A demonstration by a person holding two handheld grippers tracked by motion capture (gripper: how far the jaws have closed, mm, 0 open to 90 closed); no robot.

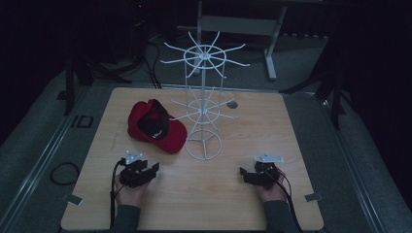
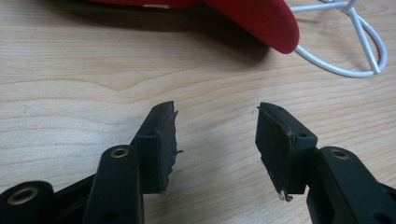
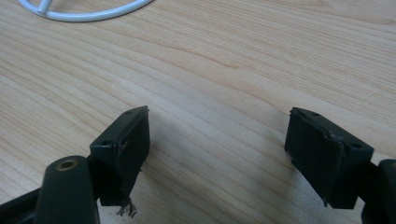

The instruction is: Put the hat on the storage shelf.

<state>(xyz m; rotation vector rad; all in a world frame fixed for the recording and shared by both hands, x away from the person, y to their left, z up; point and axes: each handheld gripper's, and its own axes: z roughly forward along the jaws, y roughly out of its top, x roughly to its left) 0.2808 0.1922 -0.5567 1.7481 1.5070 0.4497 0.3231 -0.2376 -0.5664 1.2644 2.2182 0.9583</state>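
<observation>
Dim room, wooden bench (image 1: 233, 194): both claws, left claw (image 2: 215, 140) and right claw (image 3: 217, 154), released and idle; red cap (image 1: 155, 126) at ten o'clock of the wire rack (image 1: 204, 104), likely hung next.

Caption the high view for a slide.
Two open grippers, left gripper and right gripper, rest before a red cap and white wire rack.

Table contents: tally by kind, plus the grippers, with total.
Red cap: 1, lying left of the rack
White wire rack: 1, standing upright mid-table
Grippers: 2, left gripper and right gripper, both with jaws apart and holding nothing
Total: 4
</observation>
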